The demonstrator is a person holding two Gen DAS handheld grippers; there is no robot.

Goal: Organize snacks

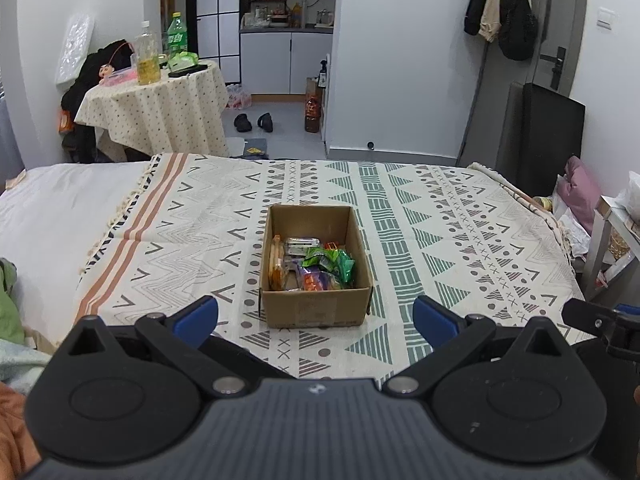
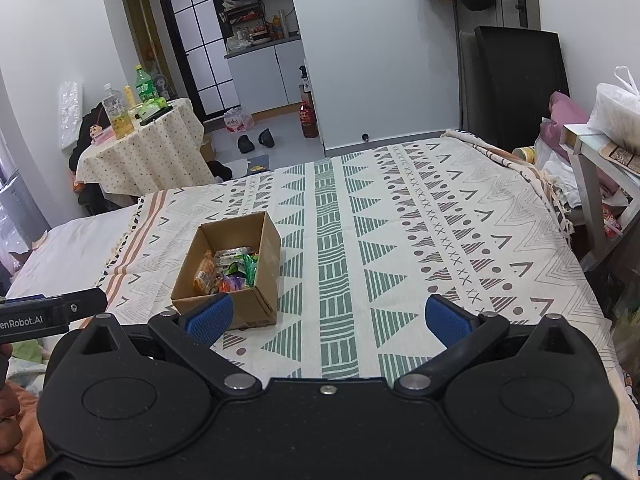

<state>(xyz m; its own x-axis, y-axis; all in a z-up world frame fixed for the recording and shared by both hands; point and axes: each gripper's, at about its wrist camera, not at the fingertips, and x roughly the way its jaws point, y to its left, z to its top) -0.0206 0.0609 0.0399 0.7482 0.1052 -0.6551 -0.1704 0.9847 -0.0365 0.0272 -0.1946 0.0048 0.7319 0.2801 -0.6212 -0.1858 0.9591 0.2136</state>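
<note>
Snacks (image 1: 316, 264) in box (image 1: 316, 312), both grippers wide, empty

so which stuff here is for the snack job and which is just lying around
For the job: box, snacks, left gripper, right gripper, both open.
Lying about: bottles, shoes, coats, pink pillow.

Both grippers had matte black bodies with round hubs and silver pivot screws. Their fingers (image 1: 196, 318) carried textured blue pads (image 2: 448, 322). White lettering marked one side piece (image 2: 24, 322).
</note>
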